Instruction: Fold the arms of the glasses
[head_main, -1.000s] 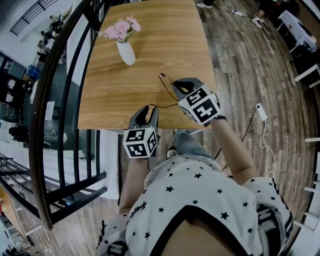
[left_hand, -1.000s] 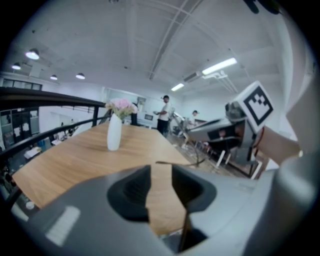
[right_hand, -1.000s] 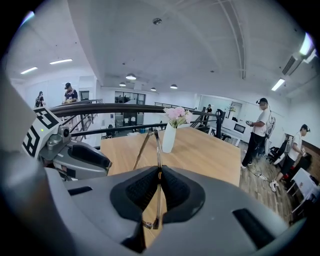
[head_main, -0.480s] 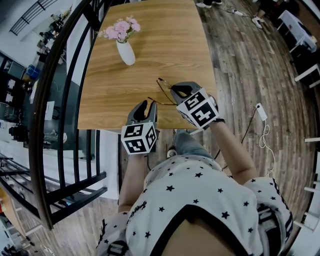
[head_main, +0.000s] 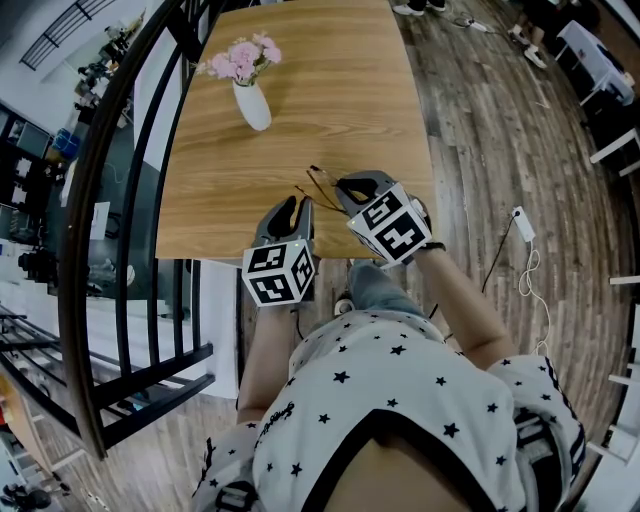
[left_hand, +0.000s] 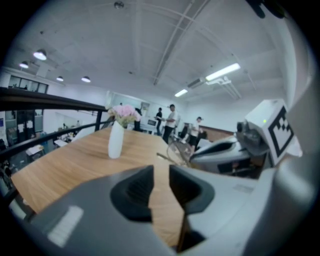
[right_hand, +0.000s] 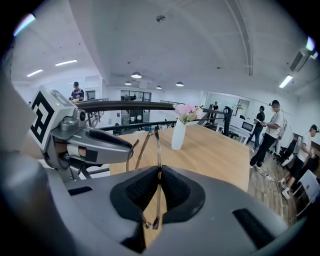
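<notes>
Glasses (head_main: 318, 185) pinched above the table's (head_main: 300, 60) near edge
The right gripper (head_main: 345, 183) clamps the glasses. The left gripper (head_main: 298, 208), just to their left, has just been narrowing its jaws, and the gap between them holds nothing. A vase (head_main: 252, 105) stands far left on the table.

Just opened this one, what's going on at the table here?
A person is working on a pair of glasses over the near edge of a wooden table, using two handheld claws. The right claw is clamped on the frame and holds the glasses up. The left claw sits close beside them; its jaws have just been closing, yet they stand apart with nothing between them. A white vase of pink flowers stands further back.
</notes>
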